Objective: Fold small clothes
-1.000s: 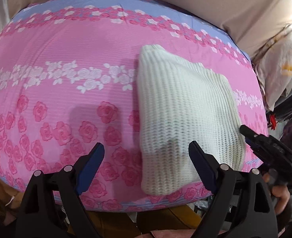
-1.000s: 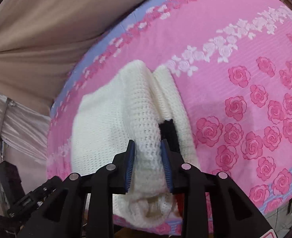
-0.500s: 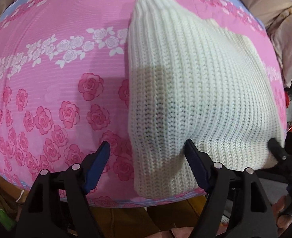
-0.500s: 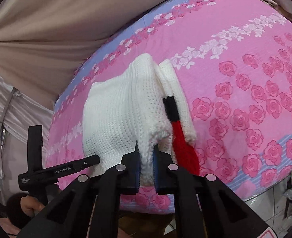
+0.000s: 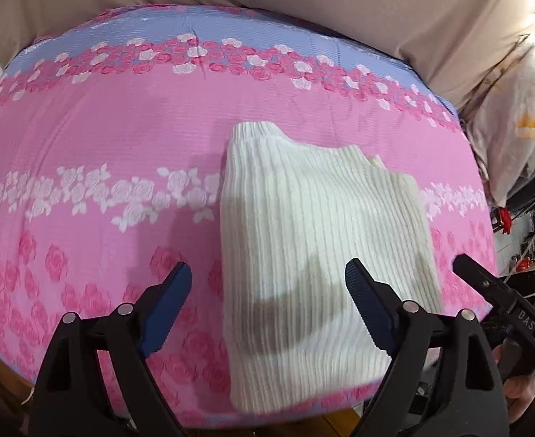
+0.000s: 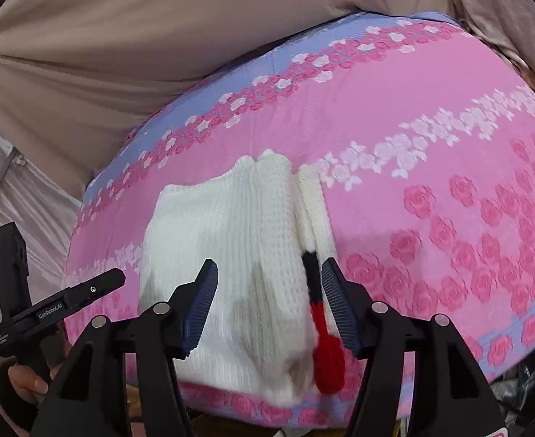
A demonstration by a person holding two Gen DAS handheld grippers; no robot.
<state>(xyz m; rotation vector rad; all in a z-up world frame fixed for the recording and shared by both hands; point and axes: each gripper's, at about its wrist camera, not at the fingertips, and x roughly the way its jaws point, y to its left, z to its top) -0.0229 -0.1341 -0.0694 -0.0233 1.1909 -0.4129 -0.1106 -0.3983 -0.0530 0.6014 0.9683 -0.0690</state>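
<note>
A folded white knit sweater point(image 5: 322, 247) point(image 6: 238, 255) lies near the front edge of the pink rose-print bed cover point(image 5: 103, 153) point(image 6: 449, 167). A black and red knit strip point(image 6: 322, 331) shows along its right side in the right wrist view. My left gripper point(image 5: 267, 298) hangs above the sweater's left edge; its jaws are opening, wide apart, with nothing pressed between them. My right gripper point(image 6: 269, 302) is above the sweater's near end; its jaws are opening and the pads stand clear of the knit below them.
A beige curtain point(image 5: 340, 11) hangs behind the bed. A pale printed pillow point(image 5: 515, 116) leans at the right. The other gripper's black handle point(image 6: 52, 309), in a hand, shows at the left of the right wrist view. Clutter lies beyond the bed's right side.
The right gripper has let go of the sweater fold it pinched half a second ago and lifted. The left gripper pulled back from the sweater, which now lies flatter.
</note>
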